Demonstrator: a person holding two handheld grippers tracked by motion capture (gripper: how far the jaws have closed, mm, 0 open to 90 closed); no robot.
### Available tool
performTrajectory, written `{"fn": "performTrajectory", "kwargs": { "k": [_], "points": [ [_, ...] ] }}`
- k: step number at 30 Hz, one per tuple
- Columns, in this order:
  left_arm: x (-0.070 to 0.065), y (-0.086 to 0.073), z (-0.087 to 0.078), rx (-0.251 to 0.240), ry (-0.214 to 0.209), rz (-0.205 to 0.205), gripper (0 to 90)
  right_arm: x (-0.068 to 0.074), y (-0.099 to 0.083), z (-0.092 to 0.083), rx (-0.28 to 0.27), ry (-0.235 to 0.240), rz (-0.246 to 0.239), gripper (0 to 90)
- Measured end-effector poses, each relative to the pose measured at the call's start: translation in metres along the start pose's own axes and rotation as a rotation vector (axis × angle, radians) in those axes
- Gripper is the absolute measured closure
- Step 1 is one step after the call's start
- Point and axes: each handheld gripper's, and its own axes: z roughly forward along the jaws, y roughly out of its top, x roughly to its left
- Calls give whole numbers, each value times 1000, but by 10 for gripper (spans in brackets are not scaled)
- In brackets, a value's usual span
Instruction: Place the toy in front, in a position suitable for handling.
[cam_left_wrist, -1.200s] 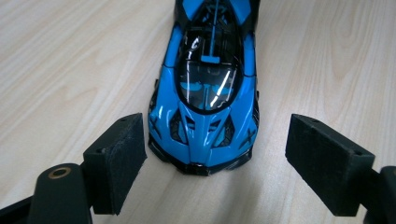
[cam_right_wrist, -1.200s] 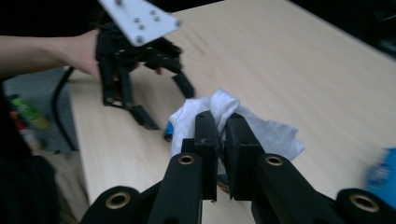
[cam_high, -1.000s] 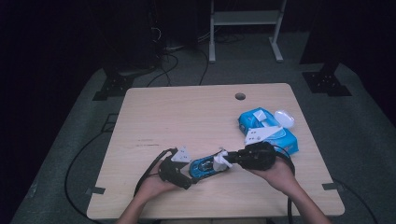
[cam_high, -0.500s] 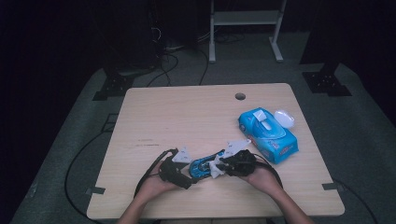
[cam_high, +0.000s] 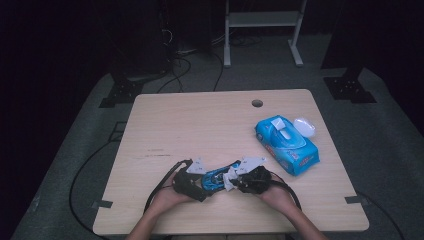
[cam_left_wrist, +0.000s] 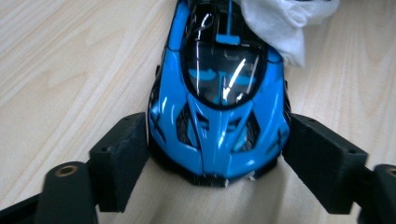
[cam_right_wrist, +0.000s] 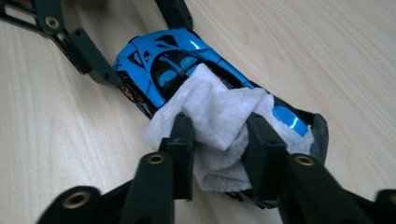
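High view: your right gripper (cam_high: 234, 178) has dropped onto the glossy blue toy car (cam_high: 216, 176) near the table's front edge, jaws pinching the crumpled white wipe (cam_right_wrist: 219, 116). Your left gripper (cam_left_wrist: 215, 161) clamps its nose. Wiping can begin.

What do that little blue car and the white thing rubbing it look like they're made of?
Blue toy car: glossy painted plastic or metal, hard to say; sharp light streaks on its shell.
White wipe: soft, matte, fibrous cloth-like paper; it crumples in folds.
Table: pale wood-grain top, possibly laminate.
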Motion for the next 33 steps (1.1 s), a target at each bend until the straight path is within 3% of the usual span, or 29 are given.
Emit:
{"fn": "performTrajectory", "kwargs": {
  "k": [8, 12, 16, 18, 22, 23, 25, 27, 29, 31, 33],
  "points": [
    [-1, 0, 3, 1, 4, 12, 235, -8, -2, -4, -22, 39, 56, 793],
    [-1, 1, 4, -1, 5, 18, 236, -17, -6, -10, -19, -8, 86, 806],
    [-1, 2, 6, -6, 4, 22, 240, -11, -2, -6, -23, -29, 73, 814],
    [-2, 3, 6, -6, 4, 28, 241, -5, 2, 0, -45, 7, 67, 813],
    [-1, 2, 6, -8, 2, 26, 242, 1, 10, 5, -51, 20, 44, 811],
    [-1, 2, 5, -8, 2, 26, 242, -1, 9, 4, -44, 11, 48, 810],
    [-1, 2, 5, -7, 1, 28, 242, -8, 5, -1, -21, -53, 39, 810],
    [-1, 2, 5, -12, -2, 24, 241, -16, -2, -5, -3, -90, 62, 810],
    [-2, 4, 7, -6, 1, 29, 241, -22, -7, -8, -23, -64, 105, 810],
    [-1, 3, 6, -9, -4, 28, 242, -17, -5, -3, -29, -66, 89, 812],
    [0, 2, 5, -9, -11, 27, 245, -10, 0, 1, -64, -28, 81, 813]
  ]
}}
